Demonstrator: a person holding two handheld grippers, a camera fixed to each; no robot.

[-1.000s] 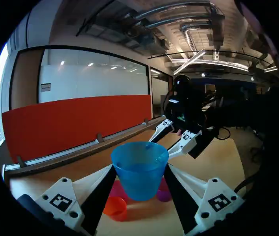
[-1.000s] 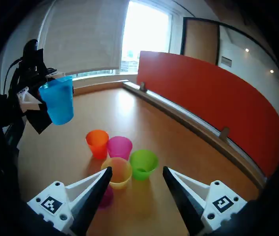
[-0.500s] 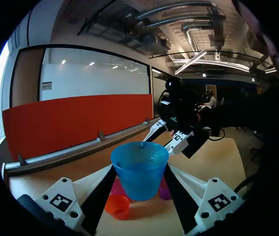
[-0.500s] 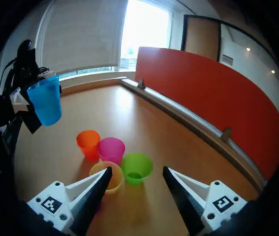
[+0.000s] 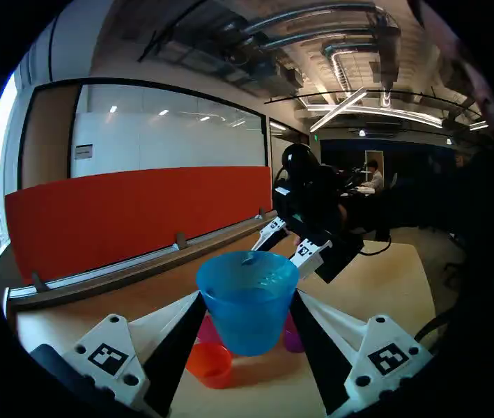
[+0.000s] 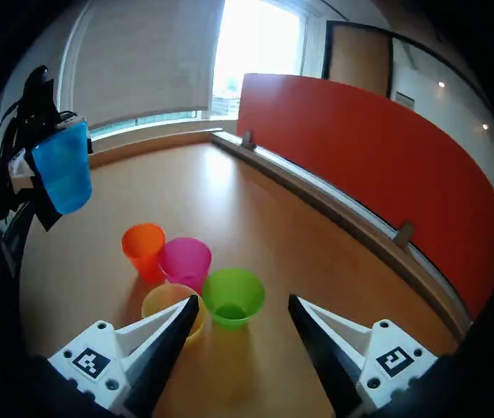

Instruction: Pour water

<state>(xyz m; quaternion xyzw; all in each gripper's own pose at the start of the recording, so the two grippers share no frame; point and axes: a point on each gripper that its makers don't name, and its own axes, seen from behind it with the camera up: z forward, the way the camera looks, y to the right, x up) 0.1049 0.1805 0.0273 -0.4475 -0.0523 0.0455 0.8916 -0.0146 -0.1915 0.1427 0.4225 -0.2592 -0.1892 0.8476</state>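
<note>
Left gripper view: the left claw [image 5: 247, 298] is clenched on the blue cup [image 5: 248, 317], a finger pressing each side; the cup stands upright, long axis vertical, mouth up, above the tabletop [image 5: 386, 279]; an orange cup [image 5: 208, 362] sits below the claw; the right claw [image 5: 290, 244] hangs just beyond the cup's rim.

Right gripper view: the right claw is released, fingers spread, grasping nothing; a green cup [image 6: 233, 296] stands between its fingertips, a yellow cup [image 6: 163, 303] beside one finger, a pink cup [image 6: 185, 258] and the orange cup beyond; the blue cup hangs far off to the side, mouth up.
</note>
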